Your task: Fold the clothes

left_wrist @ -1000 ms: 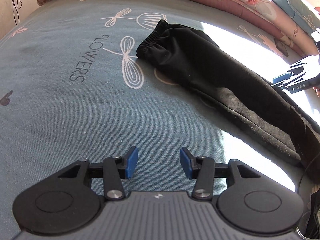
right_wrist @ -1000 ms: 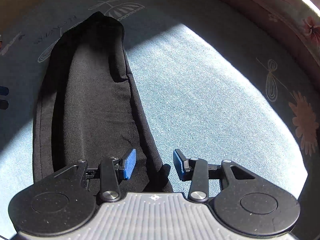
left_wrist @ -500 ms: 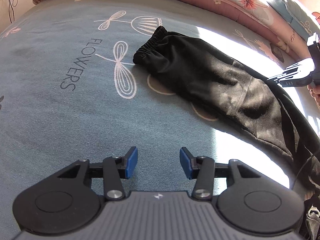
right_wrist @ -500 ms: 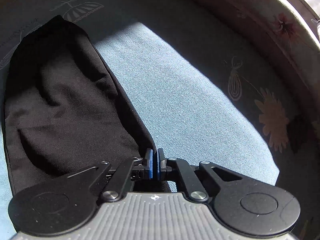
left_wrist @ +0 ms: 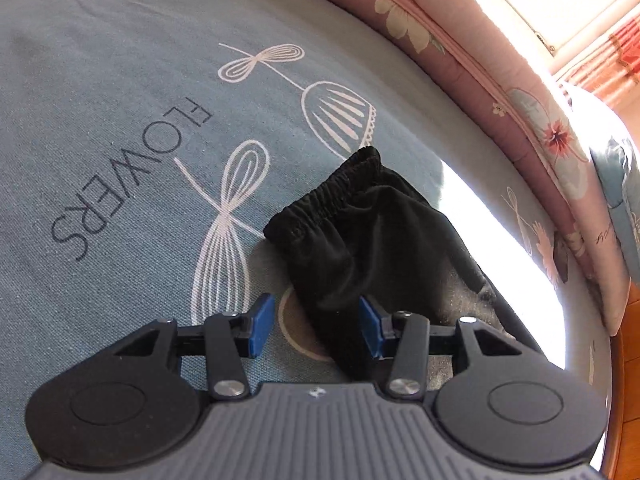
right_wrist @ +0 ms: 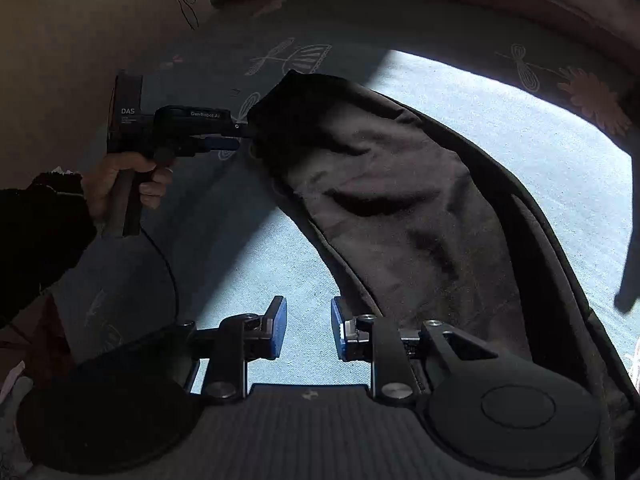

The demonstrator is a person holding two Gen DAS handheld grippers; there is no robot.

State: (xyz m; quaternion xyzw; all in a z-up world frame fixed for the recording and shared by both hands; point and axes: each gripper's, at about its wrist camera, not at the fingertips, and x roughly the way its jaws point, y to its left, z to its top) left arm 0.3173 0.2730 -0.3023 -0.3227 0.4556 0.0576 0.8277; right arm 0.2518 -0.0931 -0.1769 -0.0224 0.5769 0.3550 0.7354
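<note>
Black two-finger left gripper (right_wrist: 240, 138) lettered "DAS" and "GenRobot.AI", blue pads, thin black cable (right_wrist: 168, 272) trailing below its grip, fuzzy black sleeve (right_wrist: 40, 236) just beside; matching right gripper (right_wrist: 308, 330) shows silver screws.

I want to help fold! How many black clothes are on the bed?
1: the black trousers lie stretched across the blue bedsheet, with the elastic waistband end near the left gripper. Their far end runs out of view.

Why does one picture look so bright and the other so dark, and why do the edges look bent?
Left wrist view: sunlight burns out a white patch on the bedsheet beside the black trousers, and the pink quilt curves from the fisheye lens. Right wrist view: mostly in shadow, with one sunlit patch, so the trousers lose detail.
</note>
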